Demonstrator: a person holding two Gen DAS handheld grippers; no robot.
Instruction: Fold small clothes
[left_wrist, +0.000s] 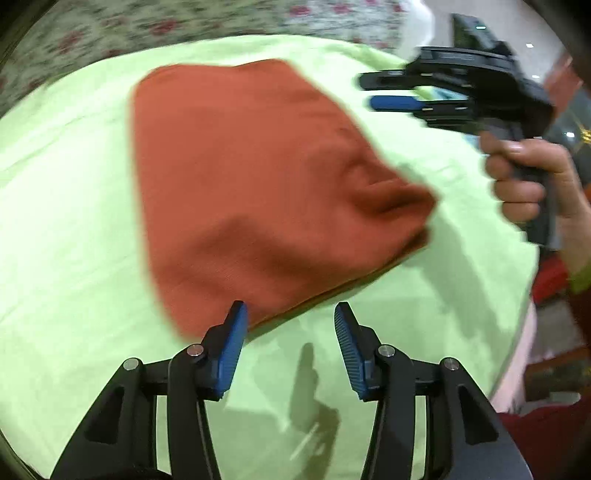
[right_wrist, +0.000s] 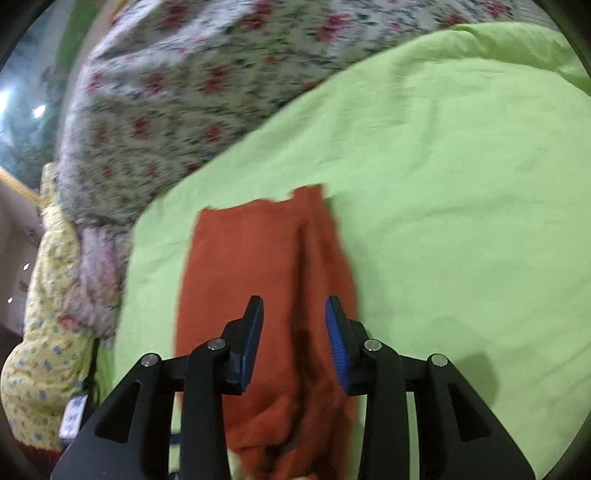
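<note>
While both grippers hang above the light green sheet, the orange garment lies flat at the centre of the left wrist view, already doubled over, judging by a second layer showing along its lower right edge. At the left of that frame the sheet is bare and gives free room. The left gripper stands at the bottom centre with its jaws parted and nothing between them; the garment's near corner lies just beyond its left pad, so this gripper is the nearer one to that edge. Toward the right of the frame, the right gripper is carried by a hand at the upper right, beyond the garment's bunched right corner. In the right wrist view the garment runs lengthwise from the frame's middle to its bottom, directly beneath the right gripper, whose jaws are likewise parted and empty. A floral bedcover borders the sheet at upper left.
</note>
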